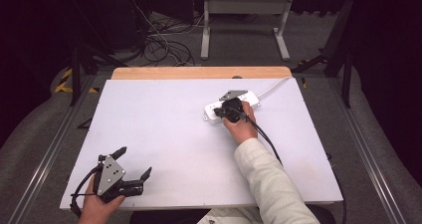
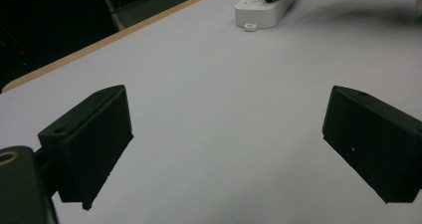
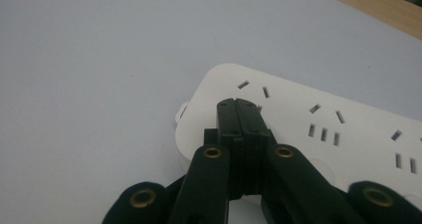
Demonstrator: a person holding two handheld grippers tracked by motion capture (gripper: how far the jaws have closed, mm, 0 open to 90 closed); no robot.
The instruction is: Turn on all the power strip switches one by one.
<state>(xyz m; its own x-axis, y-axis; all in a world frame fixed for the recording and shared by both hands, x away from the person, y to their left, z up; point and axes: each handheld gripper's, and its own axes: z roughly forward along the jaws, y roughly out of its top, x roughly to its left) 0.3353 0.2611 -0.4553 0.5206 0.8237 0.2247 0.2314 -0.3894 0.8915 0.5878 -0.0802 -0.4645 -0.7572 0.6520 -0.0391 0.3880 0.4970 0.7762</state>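
White tabletop point(image 1: 164, 134) lying bare across most of its surface — a strip of light wood edge point(image 1: 199, 72) showing along its far side. Beyond it, grey floor point(image 1: 239, 40) carrying a tangle of dark cables point(image 1: 161, 45) at the left. A pale metal frame point(image 1: 244, 20) standing on two legs further back, centre. Yellow-and-black hazard tape point(image 1: 63, 80) marking the floor at far left. Metal rails point(image 1: 45, 154) running along both sides of the table — background beyond sitting in darkness.
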